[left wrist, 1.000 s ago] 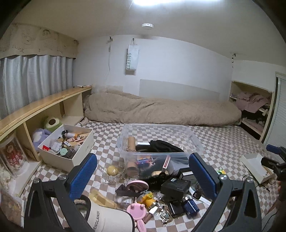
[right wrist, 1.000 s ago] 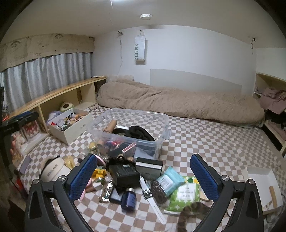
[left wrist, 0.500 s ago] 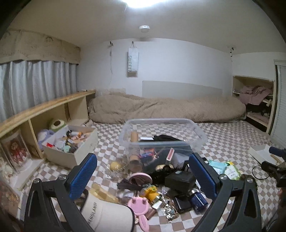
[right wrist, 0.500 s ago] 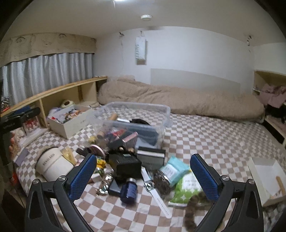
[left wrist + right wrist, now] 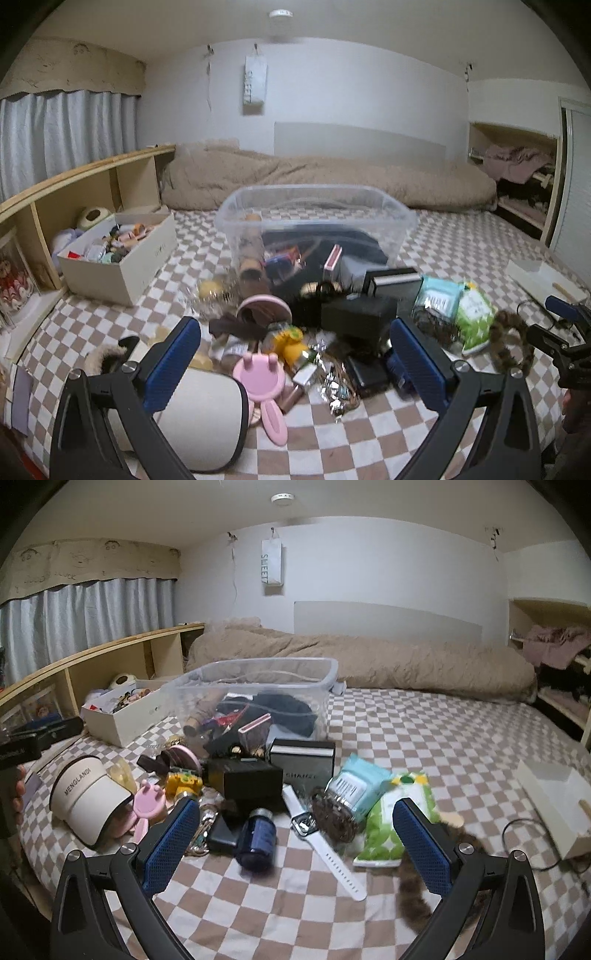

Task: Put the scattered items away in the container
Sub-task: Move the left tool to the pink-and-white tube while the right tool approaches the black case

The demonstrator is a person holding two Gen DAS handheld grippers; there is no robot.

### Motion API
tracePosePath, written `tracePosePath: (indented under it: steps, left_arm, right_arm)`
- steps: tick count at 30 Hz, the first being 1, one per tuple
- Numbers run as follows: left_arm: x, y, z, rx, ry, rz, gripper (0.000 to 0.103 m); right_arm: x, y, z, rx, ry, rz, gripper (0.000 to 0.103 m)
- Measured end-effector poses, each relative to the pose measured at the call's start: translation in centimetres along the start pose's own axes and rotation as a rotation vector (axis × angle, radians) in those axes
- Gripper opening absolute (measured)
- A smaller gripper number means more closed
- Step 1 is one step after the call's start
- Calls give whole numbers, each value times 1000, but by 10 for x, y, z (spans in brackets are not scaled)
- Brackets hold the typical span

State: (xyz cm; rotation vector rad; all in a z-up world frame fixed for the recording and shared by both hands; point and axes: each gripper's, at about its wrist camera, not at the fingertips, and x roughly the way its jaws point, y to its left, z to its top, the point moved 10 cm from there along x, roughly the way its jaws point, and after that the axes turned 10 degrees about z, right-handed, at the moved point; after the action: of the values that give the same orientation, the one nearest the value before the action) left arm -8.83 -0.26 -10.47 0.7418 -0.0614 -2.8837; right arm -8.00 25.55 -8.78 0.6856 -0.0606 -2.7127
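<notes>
Both grippers hang with fingers spread wide and empty over the clutter on the checked bed: the left gripper (image 5: 295, 360) above a pink bunny mirror (image 5: 263, 376) and a cream cap (image 5: 201, 413), the right gripper (image 5: 295, 840) above a dark blue bottle (image 5: 257, 840) and a white watch (image 5: 321, 836). The clear container (image 5: 255, 698), already holding several things, stands just behind the pile, with a black box (image 5: 245, 782) in front of it.

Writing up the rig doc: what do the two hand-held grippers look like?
Both match. The left hand-held gripper and the right hand-held gripper each have two black curved arms with silver bolt heads, ending in flat blue finger pads with a fine dimpled texture. No cables or sleeves are visible.
</notes>
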Motion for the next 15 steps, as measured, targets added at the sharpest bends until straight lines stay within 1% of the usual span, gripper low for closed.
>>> tracePosePath:
  steps: [2,6,10,15]
  left_arm:
    - [4,-3,-11,17,27,-10,103]
    - [15,-9,-34,44,77,-17,103]
    - [29,-19,-61,78,137,-18,103]
    - [48,-33,-93,101,215,-22,103]
  right_arm:
    - [6,3,-11,7,10,10,103]
    - [19,6,-36,3,47,-7,103]
    - [38,5,-71,16,133,-9,103]
    - [56,3,-103,15,212,-28,103]
